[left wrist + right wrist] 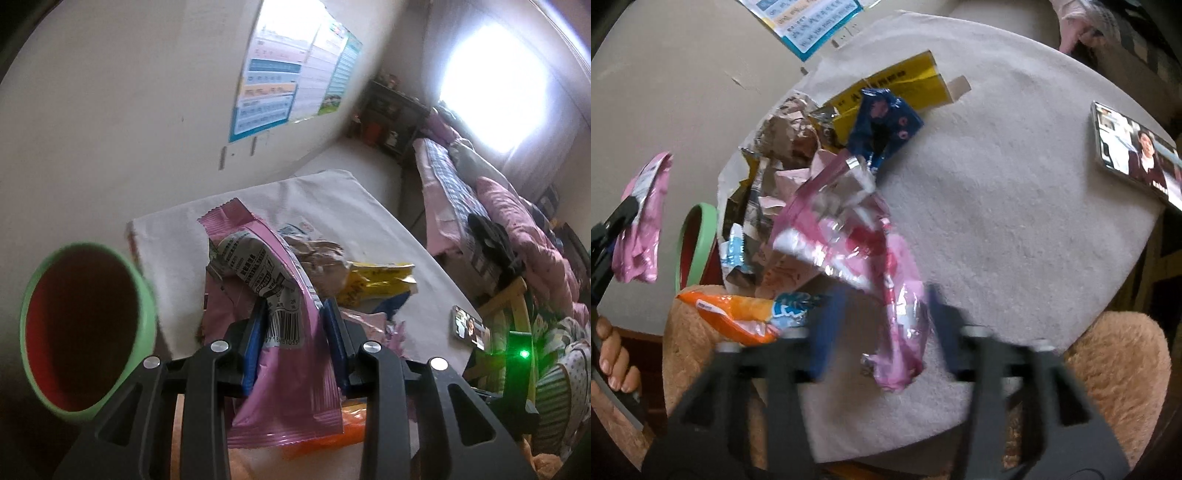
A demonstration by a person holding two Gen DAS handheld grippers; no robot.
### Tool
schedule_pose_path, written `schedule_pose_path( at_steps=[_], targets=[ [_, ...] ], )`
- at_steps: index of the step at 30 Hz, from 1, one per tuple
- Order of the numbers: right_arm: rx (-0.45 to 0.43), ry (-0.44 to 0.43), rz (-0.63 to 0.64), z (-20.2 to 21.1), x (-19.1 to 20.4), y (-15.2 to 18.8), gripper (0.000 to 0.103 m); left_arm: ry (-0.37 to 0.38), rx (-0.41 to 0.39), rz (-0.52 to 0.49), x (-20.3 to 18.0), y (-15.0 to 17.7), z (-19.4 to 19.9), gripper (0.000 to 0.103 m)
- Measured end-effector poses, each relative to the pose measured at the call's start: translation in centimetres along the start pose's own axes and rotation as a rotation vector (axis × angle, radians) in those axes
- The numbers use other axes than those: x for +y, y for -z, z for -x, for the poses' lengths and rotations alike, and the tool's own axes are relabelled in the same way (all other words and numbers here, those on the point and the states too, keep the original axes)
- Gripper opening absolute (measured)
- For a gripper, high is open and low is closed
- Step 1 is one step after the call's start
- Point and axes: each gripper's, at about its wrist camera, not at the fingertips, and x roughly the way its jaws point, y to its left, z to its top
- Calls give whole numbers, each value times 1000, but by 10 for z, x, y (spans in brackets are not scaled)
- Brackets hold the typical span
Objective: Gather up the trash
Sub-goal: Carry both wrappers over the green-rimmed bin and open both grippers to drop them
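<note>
Left gripper (295, 325) clamps the pink snack wrapper (284, 369) between its blue pads, green-rimmed bin (88, 332) just left. Right gripper (886, 325) (badly blurred) straddles a pink-and-clear wrapper (886, 295), grip unclear.

White-clothed table (1015, 221); wrapper pile (812, 177), phone (1134, 151) lying on it

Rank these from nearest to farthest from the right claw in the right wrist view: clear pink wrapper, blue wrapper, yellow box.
1. Clear pink wrapper, lying between the right claw fingers.
2. Blue wrapper, farther up the cloth, mid-pile.
3. Yellow box, at the pile's far edge, toward the wall.
</note>
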Motion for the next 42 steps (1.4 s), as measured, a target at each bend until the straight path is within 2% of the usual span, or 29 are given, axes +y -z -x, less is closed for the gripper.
schedule_pose_path(
  at_steps=[5, 6, 7, 8, 10, 17, 21, 24, 30, 35, 38, 39, 40, 42],
  targets=[
    [41, 49, 36, -16, 8, 1, 55, -16, -17, 18, 16, 7, 9, 30],
    [54, 55, 37, -19, 8, 2, 52, -16, -17, 27, 20, 7, 9, 30],
    [59, 56, 38, -19, 8, 4, 35, -20, -18, 39, 25, 8, 10, 30],
    [58, 58, 40, -19, 9, 4, 28, -23, -20, 46, 29, 9, 11, 30],
    [31, 60, 44, -9, 11, 5, 22, -33, -27, 62, 37, 10, 14, 30],
    [-122, 62, 82, 38, 41, -7, 21, -88, -54, 139, 83, 15, 27, 30],
    [-163, -6, 147, 51, 83, -17, 21, -133, -59, 203, 115, 23, 32, 30],
    [-140, -70, 202, 43, 116, -19, 21, -161, -60, 246, 135, 28, 36, 30],
    [-39, -185, 369, -9, 213, -20, 22, -201, -59, 302, 165, 36, 39, 30],
    [38, -245, 404, -51, 270, -31, 22, -232, -43, 346, 189, 46, 40, 31],
    [77, -279, 394, -73, 294, -39, 26, -240, -33, 375, 201, 51, 39, 37],
    [87, -286, 395, -78, 300, -42, 36, -242, -29, 388, 205, 53, 39, 39],
    [97, -292, 395, -86, 308, -45, 52, -240, -25, 400, 209, 54, 38, 45],
    [103, -306, 386, -95, 315, -49, 65, -232, -25, 421, 214, 56, 39, 54]
  ],
)
